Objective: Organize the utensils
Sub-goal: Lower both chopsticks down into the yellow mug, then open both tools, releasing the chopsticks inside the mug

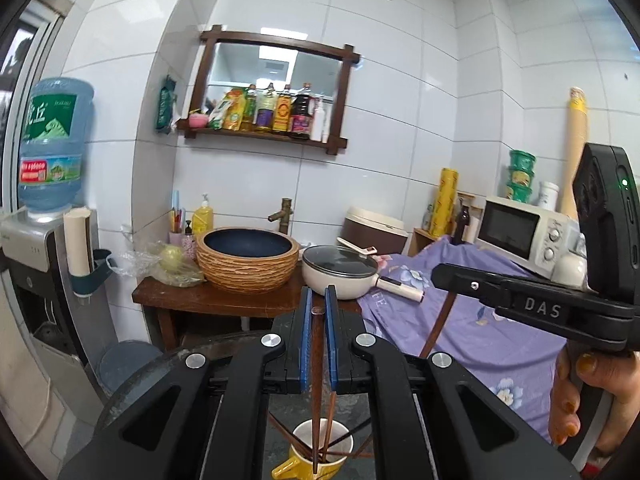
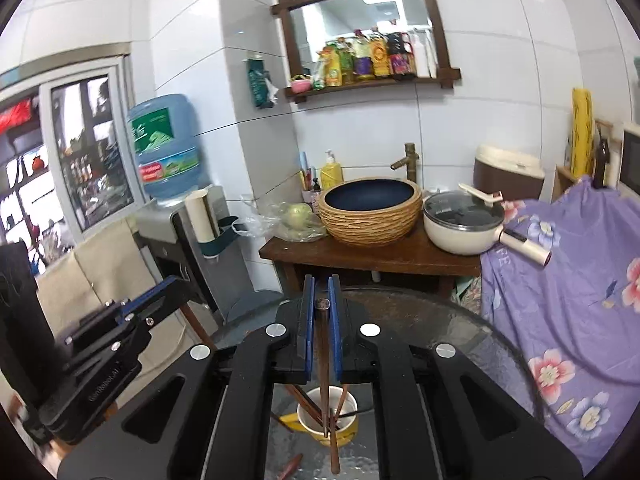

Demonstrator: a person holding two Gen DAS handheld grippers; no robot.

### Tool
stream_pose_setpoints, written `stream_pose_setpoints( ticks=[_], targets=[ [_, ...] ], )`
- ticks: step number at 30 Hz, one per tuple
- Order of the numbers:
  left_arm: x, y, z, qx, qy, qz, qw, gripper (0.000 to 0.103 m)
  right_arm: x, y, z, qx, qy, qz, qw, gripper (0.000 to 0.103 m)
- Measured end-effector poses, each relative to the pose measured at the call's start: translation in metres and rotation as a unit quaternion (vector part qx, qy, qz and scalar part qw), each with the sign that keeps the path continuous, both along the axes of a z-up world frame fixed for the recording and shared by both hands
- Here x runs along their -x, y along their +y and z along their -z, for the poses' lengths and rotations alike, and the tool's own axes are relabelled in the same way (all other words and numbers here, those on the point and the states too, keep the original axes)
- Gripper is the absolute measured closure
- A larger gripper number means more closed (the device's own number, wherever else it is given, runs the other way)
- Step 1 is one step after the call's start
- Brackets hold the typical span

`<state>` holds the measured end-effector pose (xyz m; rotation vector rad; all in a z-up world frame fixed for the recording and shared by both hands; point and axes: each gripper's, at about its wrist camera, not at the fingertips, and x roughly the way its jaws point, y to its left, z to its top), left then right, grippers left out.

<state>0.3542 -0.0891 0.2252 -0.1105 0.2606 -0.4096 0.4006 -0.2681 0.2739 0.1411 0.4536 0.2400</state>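
- Above the yellow mug [image 1: 316,456] on the near, dark round table [image 2: 460,320], your left gripper [image 1: 319,312] has its blue pads [image 1: 306,332] clamped on a dark brown chopstick [image 1: 317,380].
- That chopstick hangs down between the pads, and its lower end sits at the mug's white inside, among other sticks leaning there.
- From the left view, your right gripper [image 1: 444,271] shows on the right, gripped by your hand [image 1: 576,396], with a brown stick [image 1: 438,326] hanging below its tip.
- In the right view, your right gripper [image 2: 321,308] is closed on a reddish brown chopstick [image 2: 325,376], pads pressed on both sides of it.
- Its lower end reaches down past the mug [image 2: 328,412]; whether it is inside the cup or in front of it cannot be told.
- Several more chopsticks lean in the mug, and one more [image 2: 290,465] lies on the table near the bottom edge.
- Your left gripper [image 2: 176,286] appears at the left of the right view, fingers together.
- Far behind the table stands a wooden counter [image 2: 360,256] with a woven basin [image 2: 372,212] and a lidded cream pan [image 2: 460,228].
- To the right, a purple flowered cloth [image 2: 568,300] drapes over furniture.
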Motion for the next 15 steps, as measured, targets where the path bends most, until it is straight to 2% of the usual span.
stream_pose_setpoints(
  ticks=[5,15],
  targets=[
    [-0.021,-0.005,0.01,0.015,0.012,-0.014,0.9997,0.097,-0.024,-0.003,0.008,-0.004,0.006,0.02,1.0,0.095],
    [-0.038,-0.008,0.052,0.002,0.049,-0.018,0.9986,0.097,-0.045,0.003,0.06,0.018,0.044,0.026,0.999,0.095]
  ],
)
